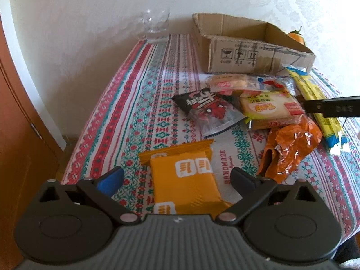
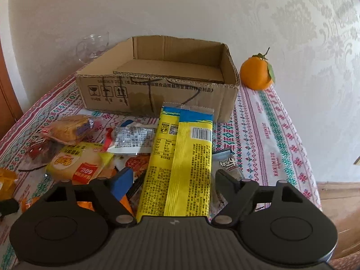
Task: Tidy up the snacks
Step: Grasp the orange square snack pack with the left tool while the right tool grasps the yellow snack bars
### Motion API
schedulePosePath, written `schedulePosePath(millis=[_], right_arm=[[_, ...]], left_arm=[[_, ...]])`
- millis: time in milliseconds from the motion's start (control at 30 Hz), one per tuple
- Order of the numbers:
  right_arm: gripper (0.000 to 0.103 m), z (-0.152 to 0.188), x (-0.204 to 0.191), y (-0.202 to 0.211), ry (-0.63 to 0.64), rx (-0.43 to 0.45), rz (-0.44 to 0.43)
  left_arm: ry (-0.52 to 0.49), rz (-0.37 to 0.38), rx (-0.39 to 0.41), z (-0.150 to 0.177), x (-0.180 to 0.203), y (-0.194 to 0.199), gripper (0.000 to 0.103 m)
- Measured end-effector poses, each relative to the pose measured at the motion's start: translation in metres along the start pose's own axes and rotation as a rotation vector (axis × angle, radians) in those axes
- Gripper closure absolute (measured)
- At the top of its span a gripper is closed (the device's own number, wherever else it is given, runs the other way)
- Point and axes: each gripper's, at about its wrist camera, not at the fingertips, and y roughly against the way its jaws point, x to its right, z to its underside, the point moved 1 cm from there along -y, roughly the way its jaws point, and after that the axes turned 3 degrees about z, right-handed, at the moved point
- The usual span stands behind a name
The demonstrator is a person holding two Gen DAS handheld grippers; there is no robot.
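Note:
My left gripper (image 1: pixel 177 175) is open, its fingers on either side of an orange-yellow snack packet (image 1: pixel 183 183) lying on the patterned tablecloth. My right gripper (image 2: pixel 173 175) is open around a long yellow and blue packet (image 2: pixel 180 164) that lies across the snack pile. The pile holds a black and red packet (image 1: pixel 209 110), a yellow bread packet (image 1: pixel 267 108), a crumpled orange wrapper (image 1: pixel 290 148) and others. An open, empty cardboard box (image 2: pixel 157 87) stands behind the pile; it also shows in the left wrist view (image 1: pixel 252 47).
A clear glass (image 1: pixel 156 25) stands at the table's far left corner by the wall. An orange (image 2: pixel 256 73) sits right of the box. The table edge drops off at left, beside a wooden door (image 1: pixel 20 135). The right gripper's finger (image 1: pixel 333 108) enters from the right.

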Motion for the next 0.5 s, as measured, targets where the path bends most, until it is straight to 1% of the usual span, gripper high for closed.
schedulePosePath(millis=[100,167,267,400,433,500], right_arm=[[0.022,-0.0003,0.0007,-0.0016,-0.007,0.012,-0.007],[0.022,-0.0005,-0.0008,-0.0030,0.000,0.015,-0.004],[0.023,-0.0003,-0.0036,-0.0046,0.019,0.020,0.015],[0.029,-0.0005,-0.0030,-0.0050,0.020,0.028,0.026],[0.030,-0.0005,-0.0027,-0.0049,0.021,0.030,0.028],[0.032,-0.0007,-0.0027,-0.0050,0.024,0.030,0.032]], left_arm=[[-0.004,0.013,0.004,-0.0014,0.0020,0.0012,0.006],[-0.002,0.016,0.000,-0.0016,0.0021,0.0006,0.011],[0.011,0.021,-0.003,-0.0015,0.0022,0.0004,0.016],[0.022,0.025,0.004,-0.0012,0.0010,0.0032,0.017],[0.023,0.024,0.004,-0.0007,0.0012,0.0036,0.018],[0.028,0.026,0.000,-0.0008,0.0005,0.0028,0.026]])
